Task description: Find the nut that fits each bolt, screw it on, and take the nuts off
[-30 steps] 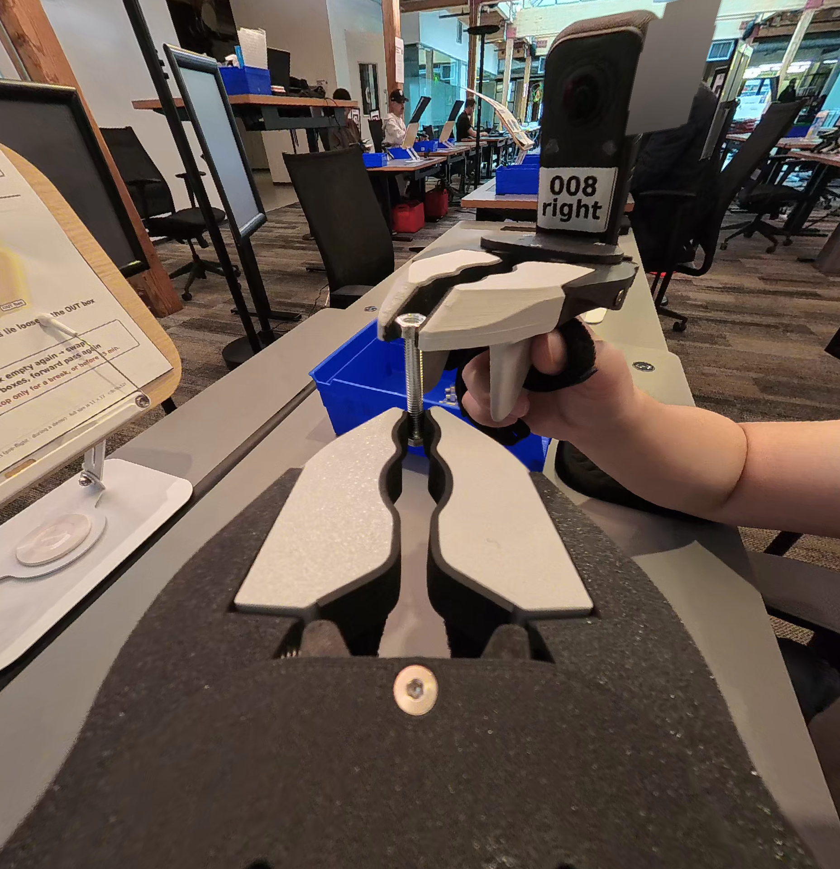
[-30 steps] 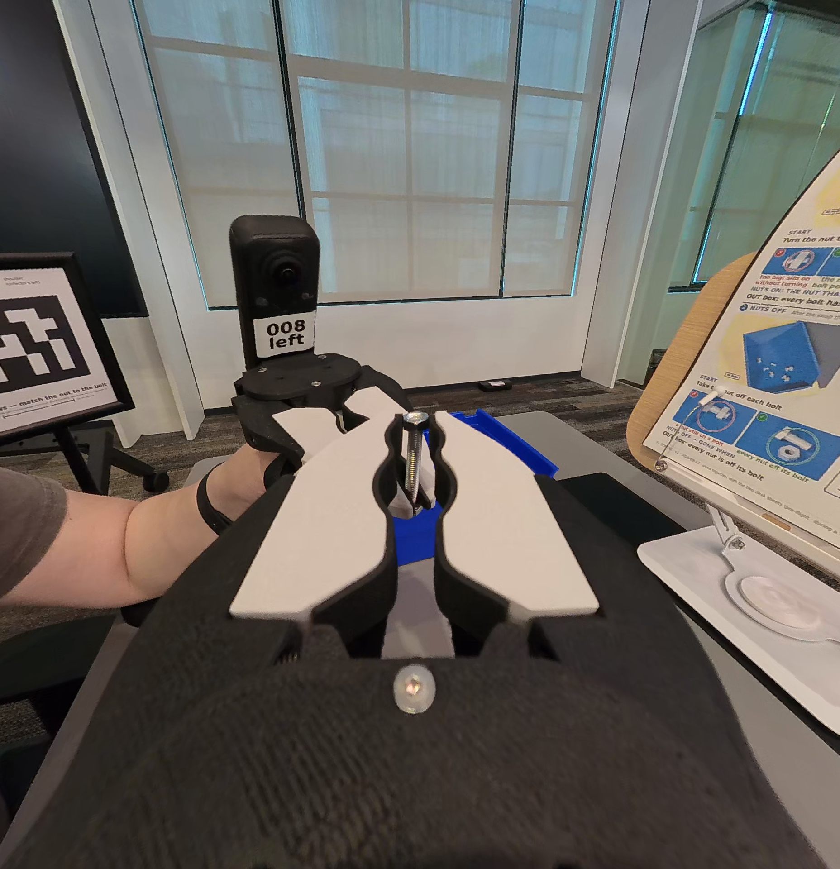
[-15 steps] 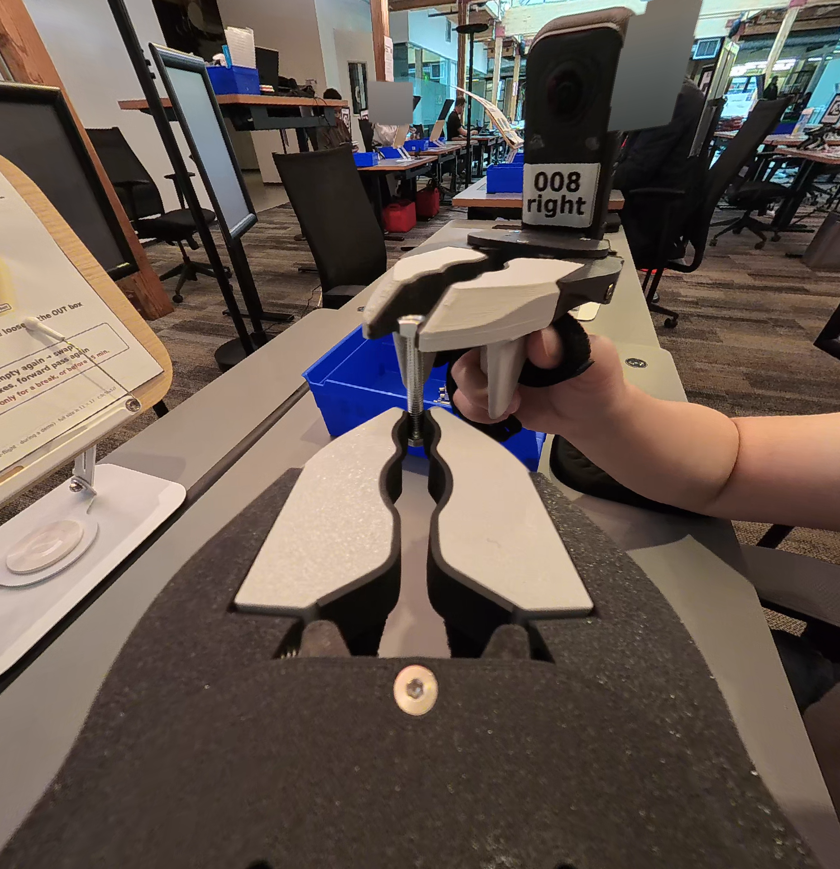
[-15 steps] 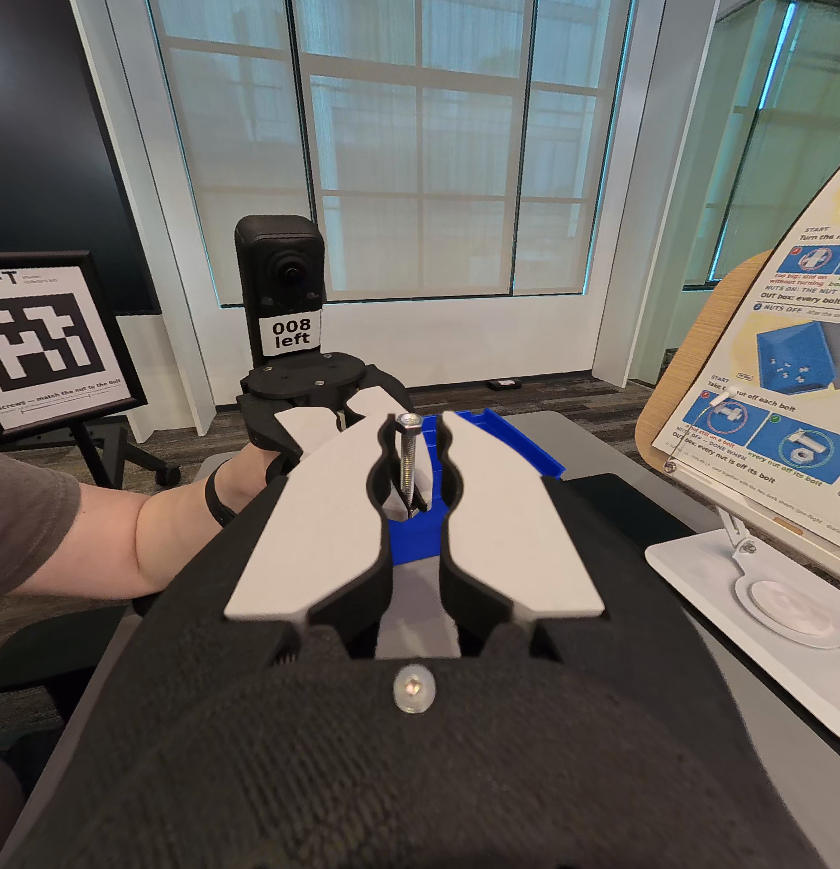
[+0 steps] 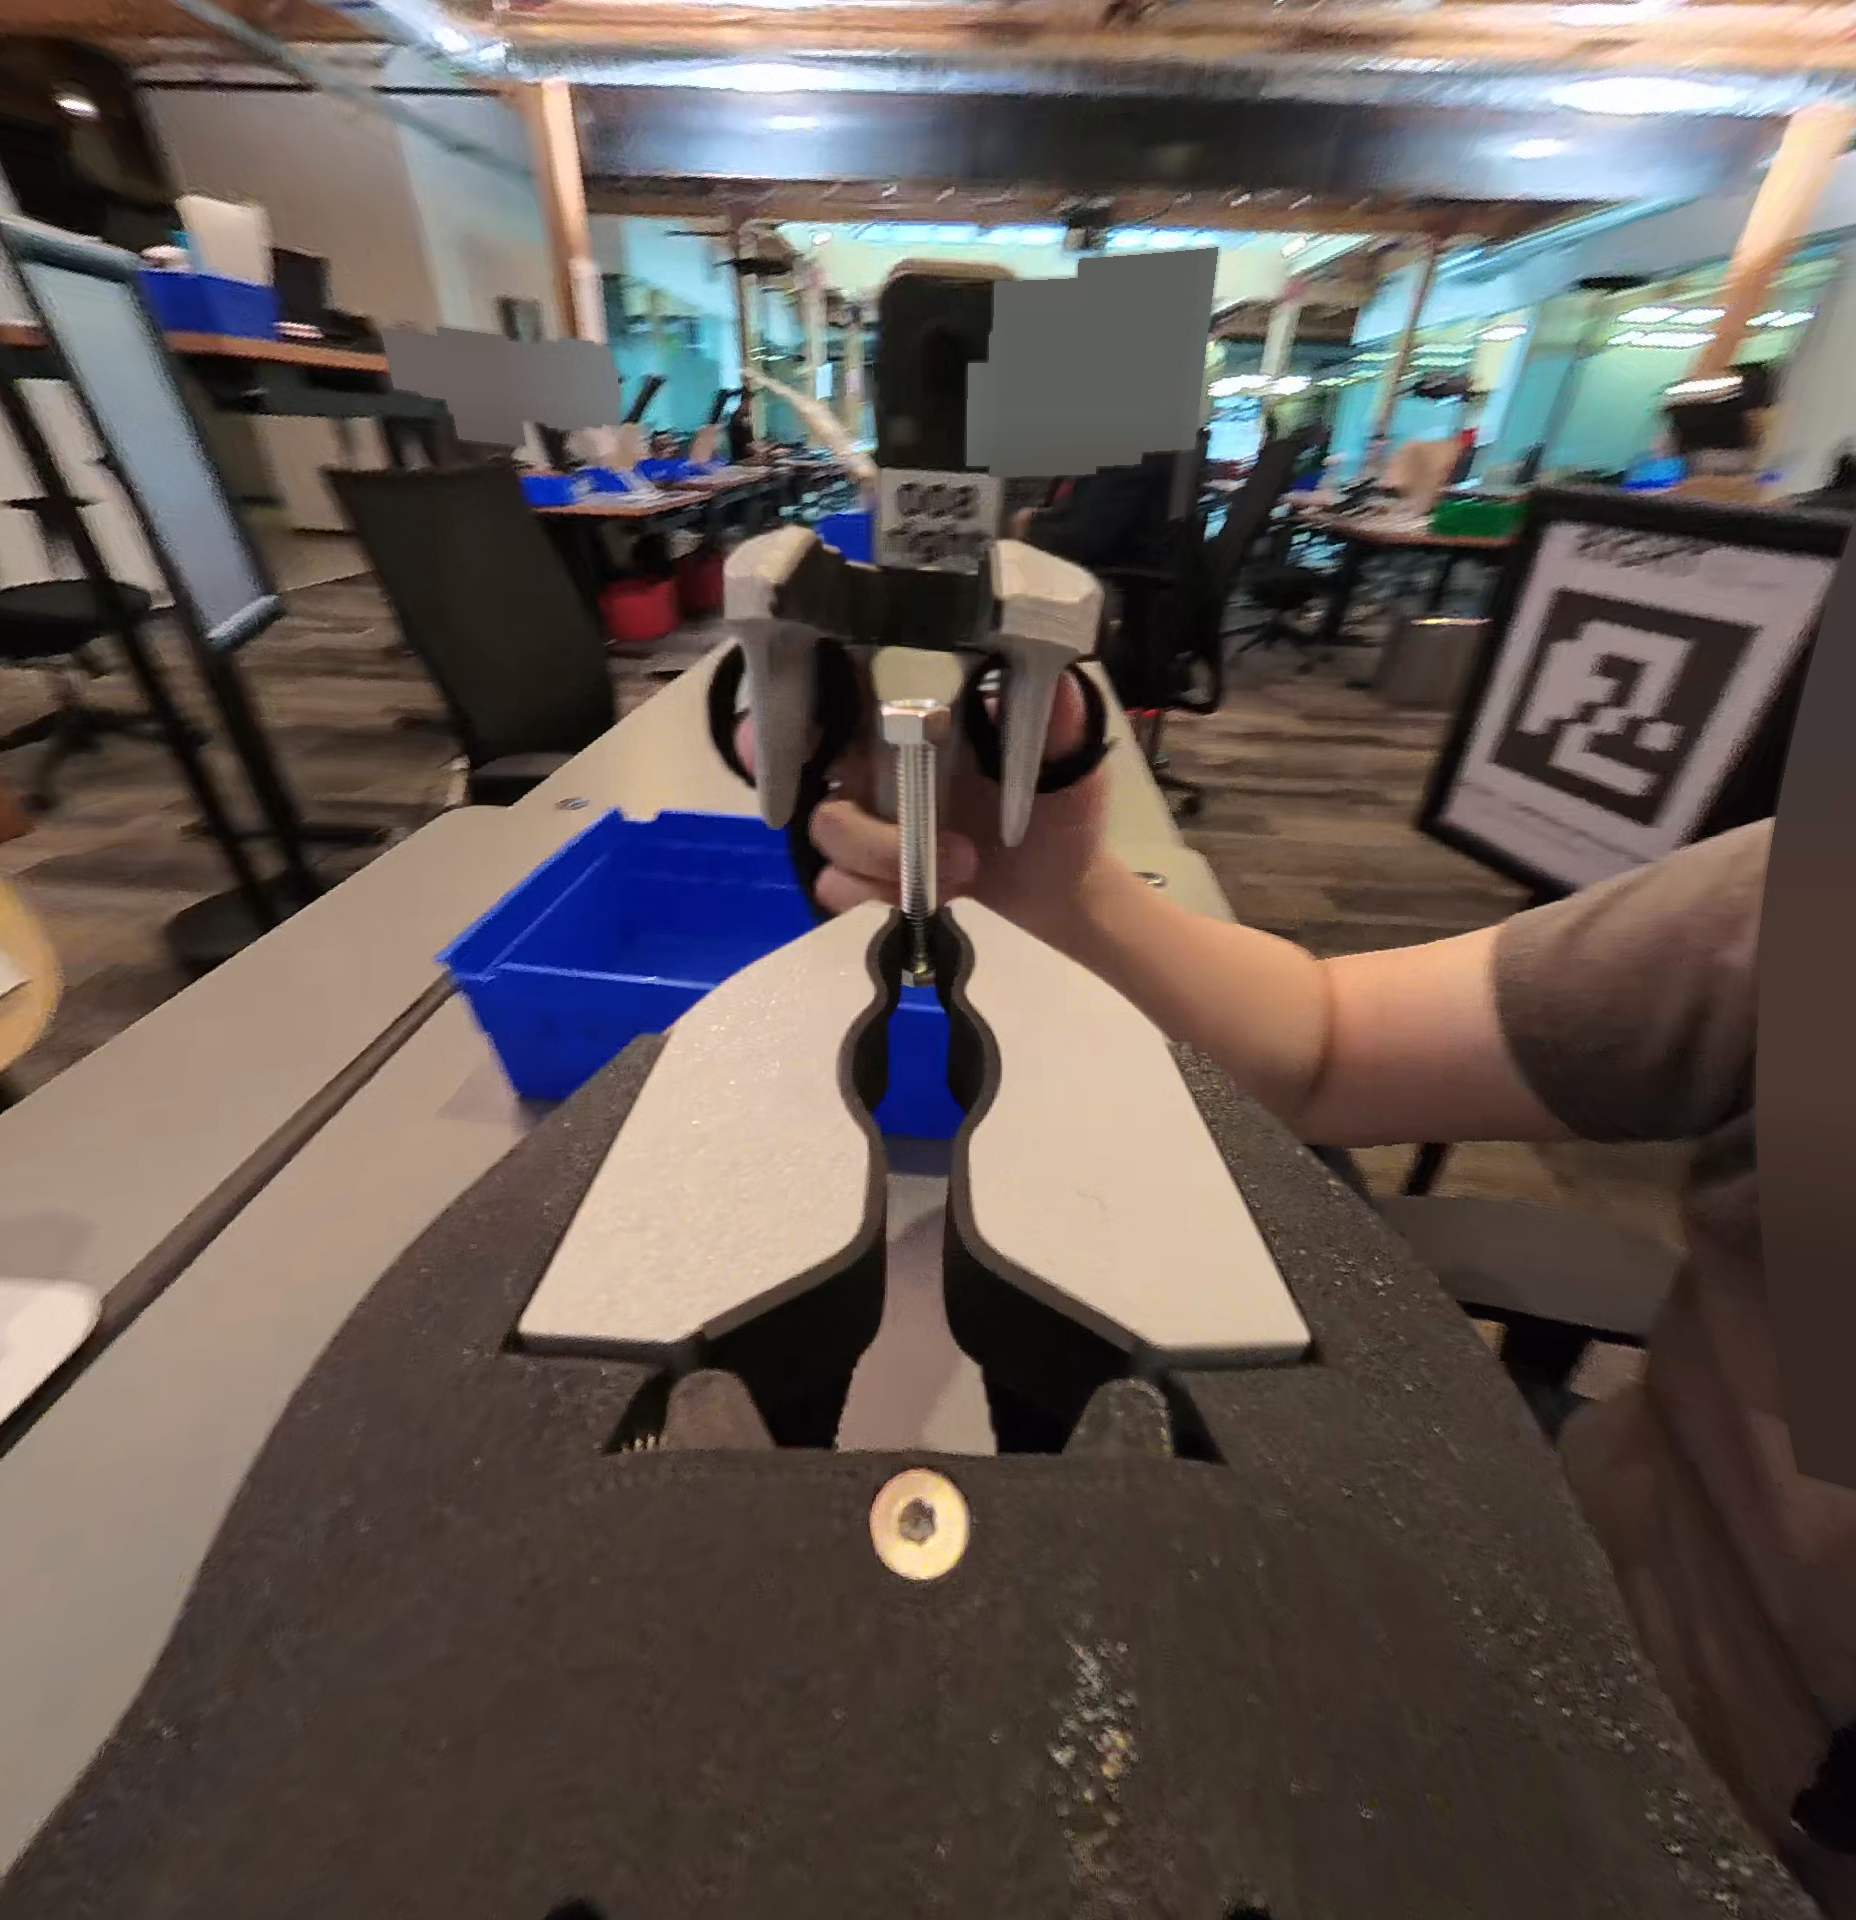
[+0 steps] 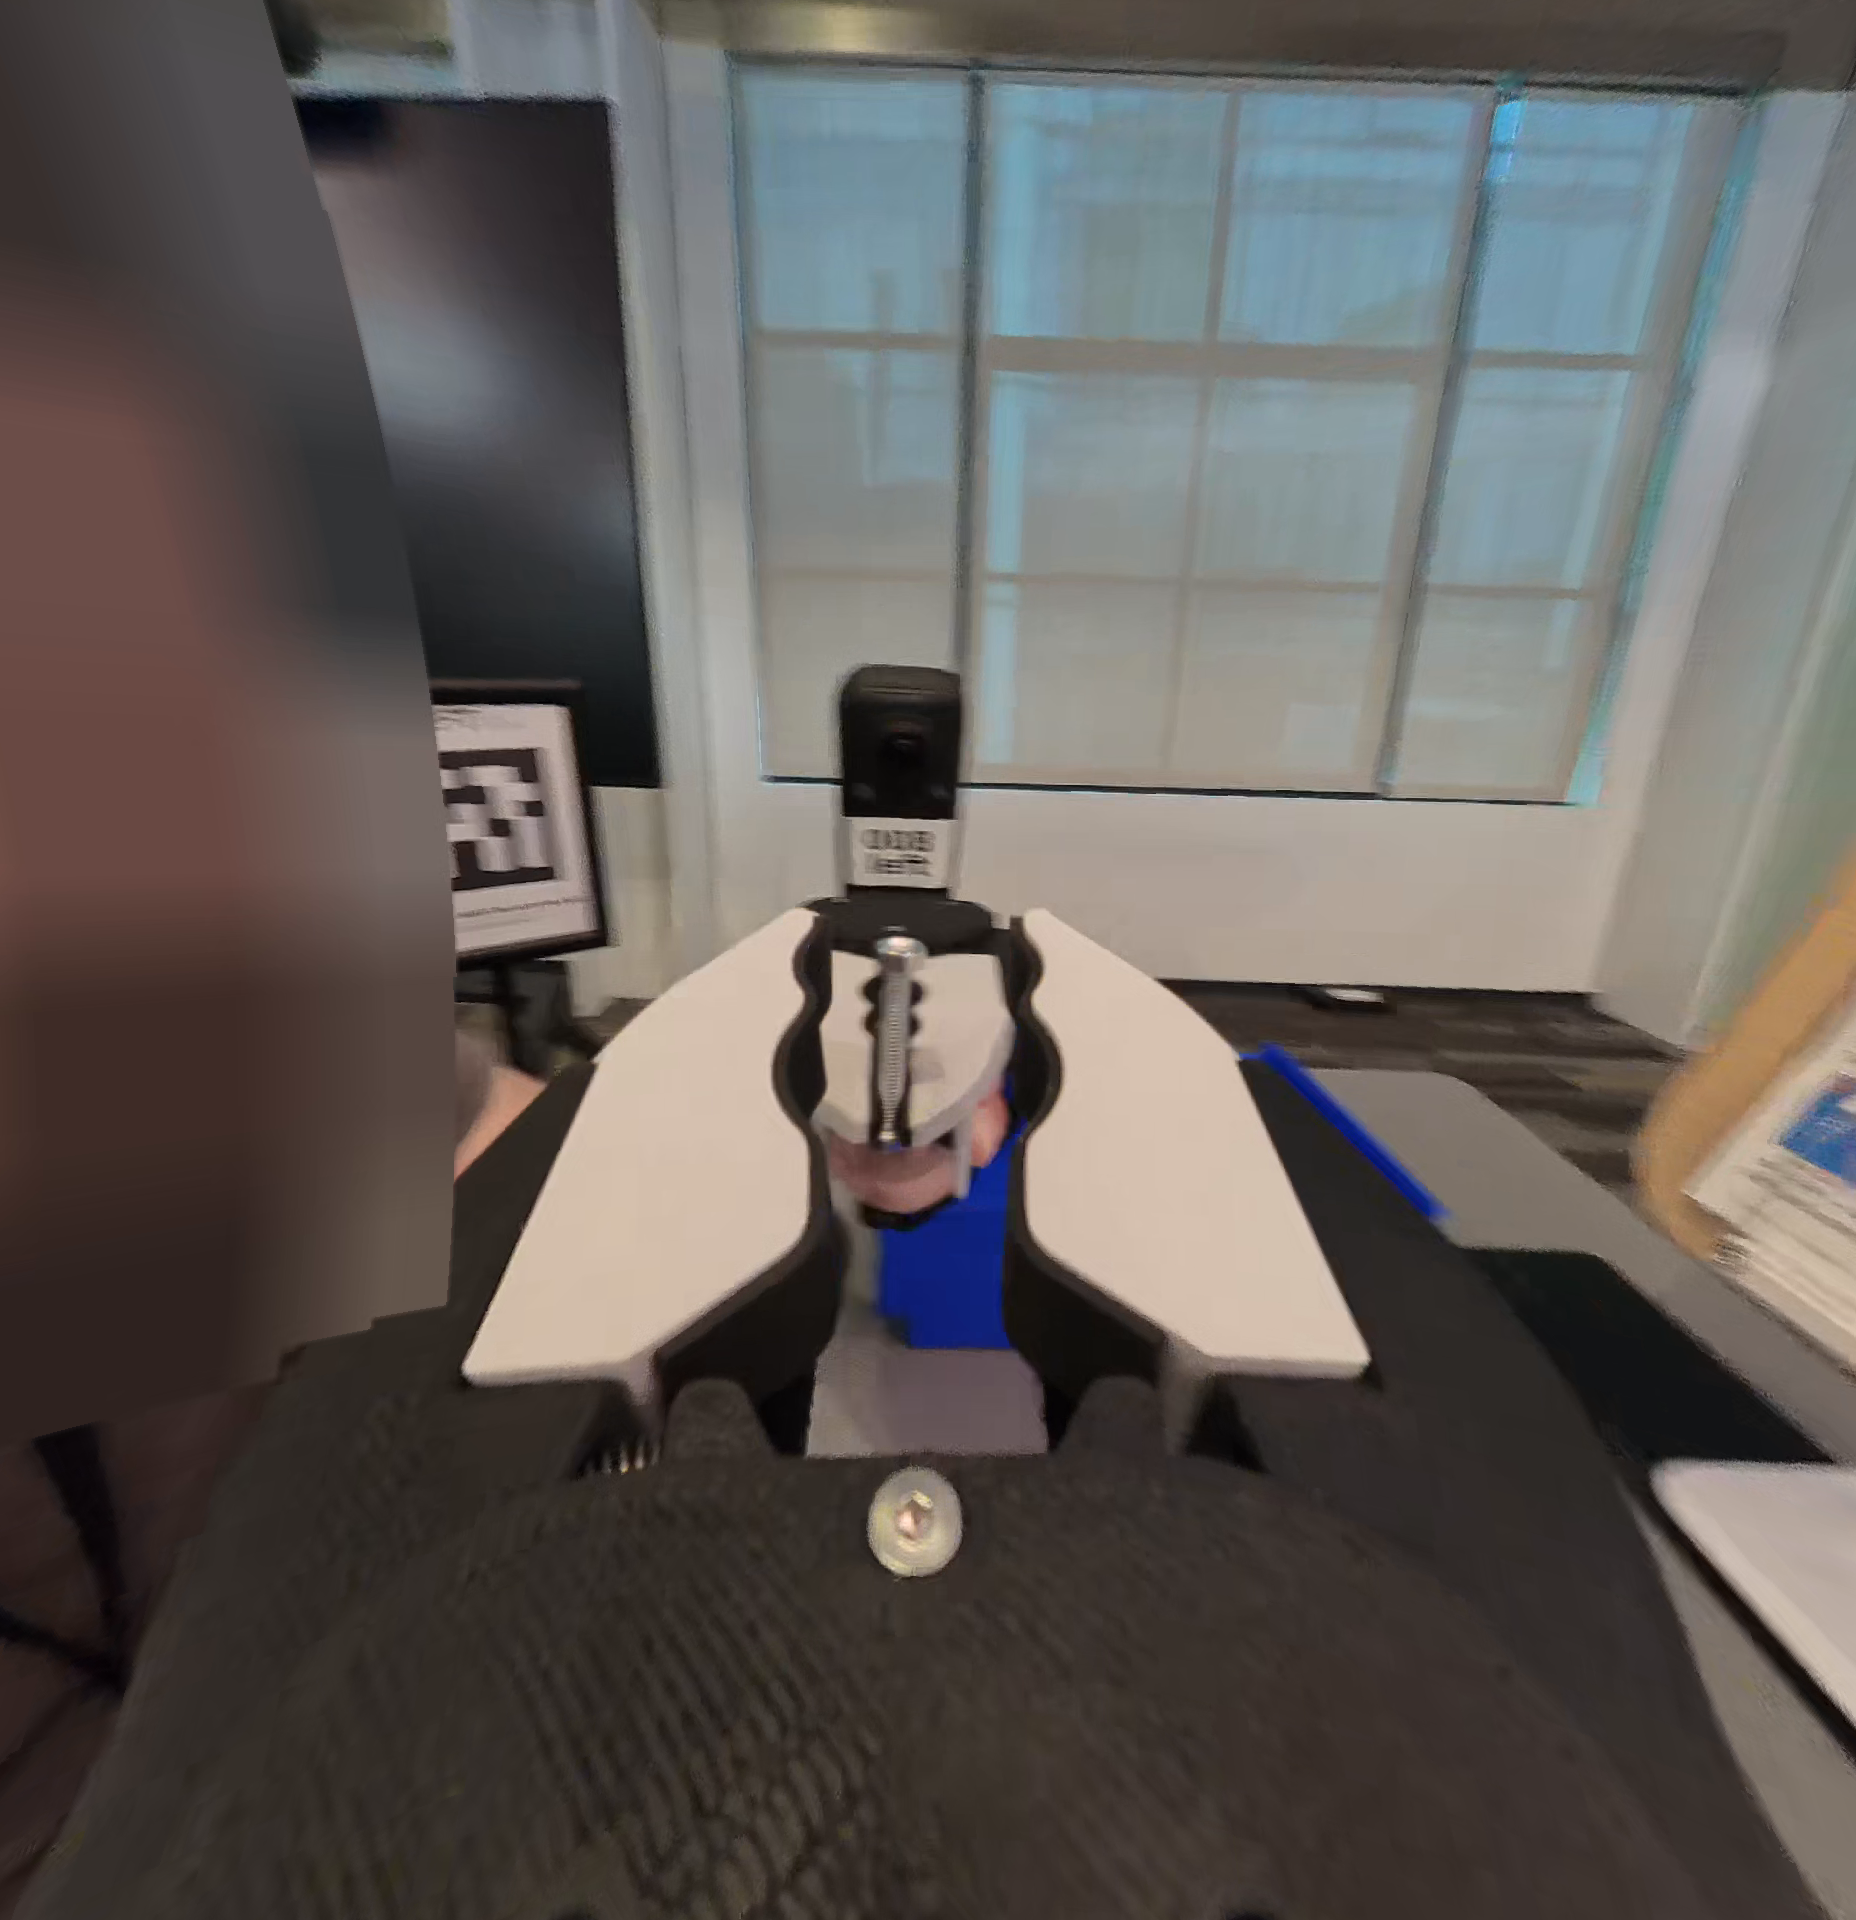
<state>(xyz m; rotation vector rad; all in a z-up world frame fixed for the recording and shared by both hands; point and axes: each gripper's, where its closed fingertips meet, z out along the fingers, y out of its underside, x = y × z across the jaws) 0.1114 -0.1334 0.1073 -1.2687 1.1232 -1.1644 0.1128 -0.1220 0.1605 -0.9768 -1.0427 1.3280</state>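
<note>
Surface: a grey table (image 5: 228, 1091) with a dark seam along it; a blue bin (image 5: 633, 935) stands on it just beyond the left gripper's fingertips.
Room: open office with black chairs (image 5: 488, 613) and desks behind; motion-blurred in both views.
Left gripper (image 5: 916, 961): fingers drawn nearly together, pinching the lower end of the bolt (image 5: 916, 821) at its tips. The bolt stands upright, hex head on top. Something small and metallic sits round the shank between the tips; whether it is a nut I cannot tell.
Right gripper (image 5: 893, 758): spread wide, fingers either side of the bolt head, not touching it.
Left wrist view only: the person's hand (image 5: 934, 852) on the right gripper, the forearm and sleeve, a framed black-and-white marker sign (image 5: 1620, 707) at right.
Right wrist view only: a big gridded window (image 6: 1225, 436), a black wall panel, another marker sign (image 6: 508, 821), an instruction board (image 6: 1797, 1174) at the right edge.
Writing: white labels sit on both gripper cameras, smeared by blur; the board carries print and blue pictures.
</note>
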